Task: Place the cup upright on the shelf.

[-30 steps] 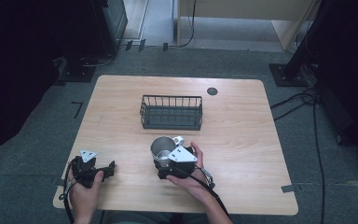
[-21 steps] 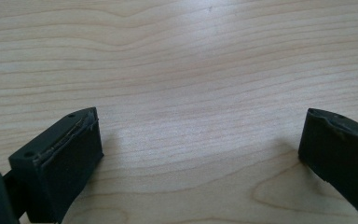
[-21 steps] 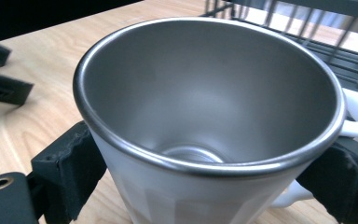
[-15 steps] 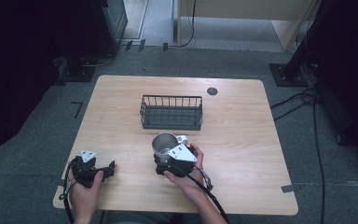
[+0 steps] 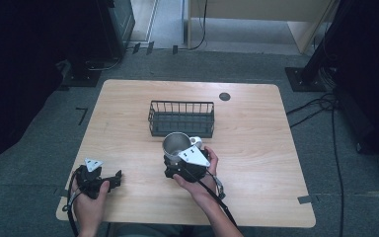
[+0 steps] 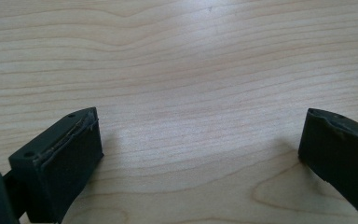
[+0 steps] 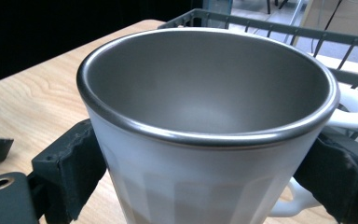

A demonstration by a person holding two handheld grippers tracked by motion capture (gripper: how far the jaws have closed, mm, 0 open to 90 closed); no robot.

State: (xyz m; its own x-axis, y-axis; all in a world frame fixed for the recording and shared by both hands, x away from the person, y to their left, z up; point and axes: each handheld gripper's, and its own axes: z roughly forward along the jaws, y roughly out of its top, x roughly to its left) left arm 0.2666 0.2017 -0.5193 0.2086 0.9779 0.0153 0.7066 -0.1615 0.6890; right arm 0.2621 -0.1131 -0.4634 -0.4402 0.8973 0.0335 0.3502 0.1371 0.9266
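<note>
Right hand-held gripper clamping white mug by body, jaws pressing opposite sides, handle pointing away at right. Mug sitting upright just in front of black wire basket. Judgement: keep mug level, lift clear of basket rim before lowering inside. Left hand-held gripper resting released, jaws spread, holding nothing. Wooden bench light, grained. Grey floor, cables, dark surroundings.

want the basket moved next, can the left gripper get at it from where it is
Probably yes: the left gripper is open with bare table between it and the basket; the mug sits off to the side.
</note>
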